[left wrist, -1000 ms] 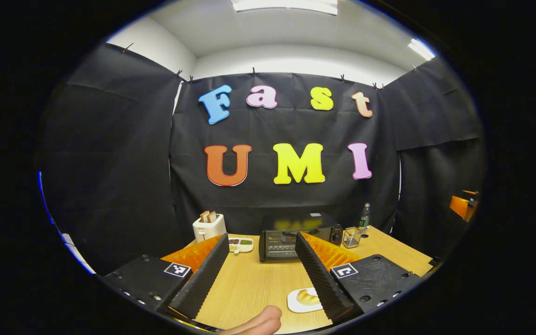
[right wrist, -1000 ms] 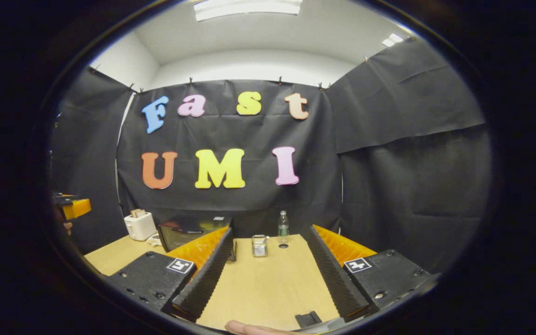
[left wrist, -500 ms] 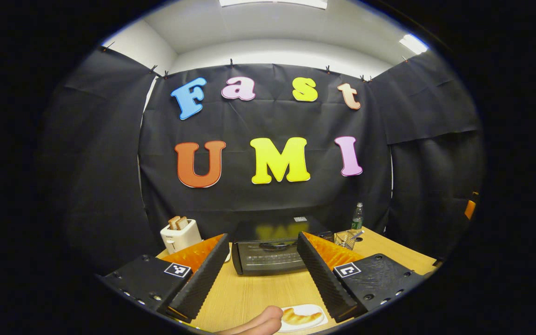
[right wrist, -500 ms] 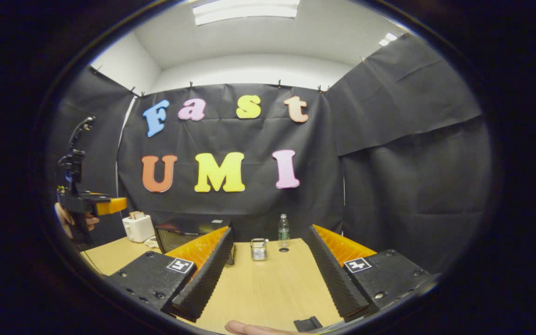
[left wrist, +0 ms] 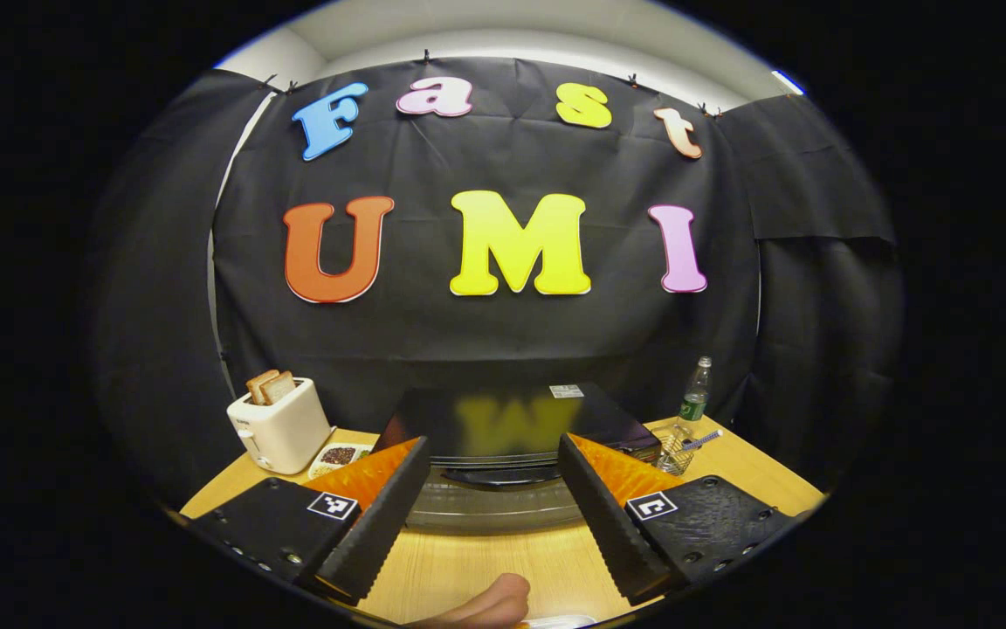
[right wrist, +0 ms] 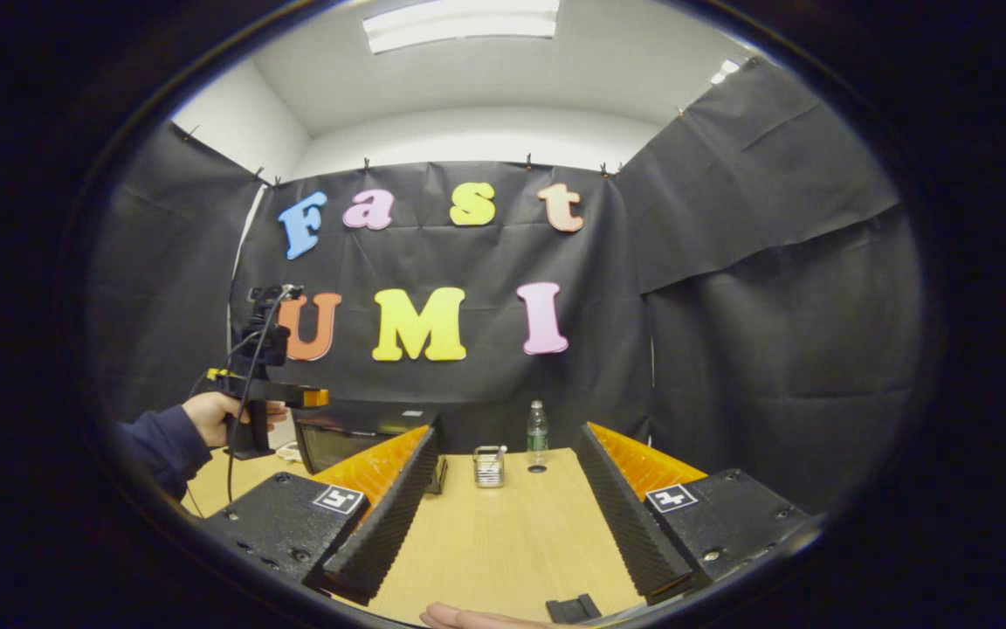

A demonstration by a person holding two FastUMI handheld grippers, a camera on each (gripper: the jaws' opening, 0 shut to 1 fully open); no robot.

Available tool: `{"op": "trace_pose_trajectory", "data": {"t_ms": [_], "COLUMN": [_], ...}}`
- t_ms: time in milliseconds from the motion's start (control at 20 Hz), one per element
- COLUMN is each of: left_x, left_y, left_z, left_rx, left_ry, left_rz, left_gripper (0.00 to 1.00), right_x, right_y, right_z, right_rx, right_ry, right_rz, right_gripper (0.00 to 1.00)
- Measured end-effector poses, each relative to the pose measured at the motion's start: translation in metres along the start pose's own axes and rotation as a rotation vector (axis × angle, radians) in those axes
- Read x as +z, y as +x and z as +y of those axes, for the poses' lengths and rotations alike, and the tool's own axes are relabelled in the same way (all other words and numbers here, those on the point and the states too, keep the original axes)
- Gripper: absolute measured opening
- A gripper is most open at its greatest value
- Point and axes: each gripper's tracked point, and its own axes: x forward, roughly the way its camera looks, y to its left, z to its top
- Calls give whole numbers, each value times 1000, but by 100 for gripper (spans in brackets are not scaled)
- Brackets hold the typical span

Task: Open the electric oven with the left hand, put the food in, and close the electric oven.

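Left gripper (left wrist: 490, 498) hangs with fingers spread wide, right in front of the black electric oven (left wrist: 512, 428) at the far edge of the light wooden surface (left wrist: 503, 568), door handle between them, untouched. Right gripper (right wrist: 503, 515) hovers released over bare wood.

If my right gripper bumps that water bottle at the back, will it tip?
Probably. The water bottle stands upright, tall and narrow on a small base, so a high nudge likely topples it. It looks like thin plastic, likely light. Once down, its round body would probably roll on the table.
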Motion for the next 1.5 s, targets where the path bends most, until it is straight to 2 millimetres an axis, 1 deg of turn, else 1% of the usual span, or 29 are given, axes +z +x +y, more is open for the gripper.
{"op": "trace_pose_trajectory", "data": {"t_ms": [50, 150, 300, 450, 550, 600, 650, 700, 750, 800, 850, 900, 950, 1000, 1150, 1250, 1350, 1450, 1500], "left_x": [-7, -16, -32, -45, -55, -58, -59, -60, -61, -67, -65, -69, -68, -69, -78, -85, -95, -112, -117], "left_y": [13, 37, 63, 79, 85, 82, 84, 83, 81, 80, 77, 75, 68, 66, 43, 25, 10, -2, -11], "left_z": [-7, -12, -18, -16, -21, -23, -23, -24, -24, -22, -22, -21, -22, -22, -24, -28, -29, -27, -29], "left_rx": [-13, -1, 10, 25, 2, -3, 2, 4, 7, 7, 1, 1, 2, 3, 18, 25, 26, 49, 51], "left_ry": [-1, 2, -22, 1, -19, -31, -35, -25, -9, 3, 19, 15, 3, 4, 17, 26, 35, 6, 16], "left_rz": [16, 41, 76, 115, 134, 138, 132, 135, 135, 144, 122, 124, 112, 112, 102, 96, 93, 95, 80], "left_gripper": [96, 94, 94, 95, 95, 94, 84, 97, 97, 97, 97, 98, 98, 99, 98, 98, 98, 98, 99], "right_x": [-7, -21, -38, -54, -59, -59, -57, -54, -54, -56, -55, -55, -57, -60, -57, -62, -60, -57, -58], "right_y": [3, 6, 16, 24, 27, 26, 25, 22, 20, 19, 18, 18, 18, 18, 16, 14, 13, 10, 9], "right_z": [-5, -16, -31, -46, -53, -52, -46, -39, -34, -34, -35, -35, -36, -36, -34, -29, -23, -15, -12], "right_rx": [-3, -15, -30, -52, -72, -69, -54, -32, -14, -6, -6, -7, -11, -14, -15, -7, 5, 22, 27], "right_ry": [-5, -7, -9, -5, 6, 9, 10, 9, 8, 7, 7, 6, 2, 0, 2, 5, 2, -15, -29], "right_rz": [11, 34, 66, 96, 108, 106, 94, 86, 84, 82, 76, 74, 78, 85, 84, 94, 91, 66, 54], "right_gripper": [100, 100, 100, 100, 100, 100, 100, 100, 100, 100, 100, 100, 100, 100, 100, 100, 100, 100, 100]}}
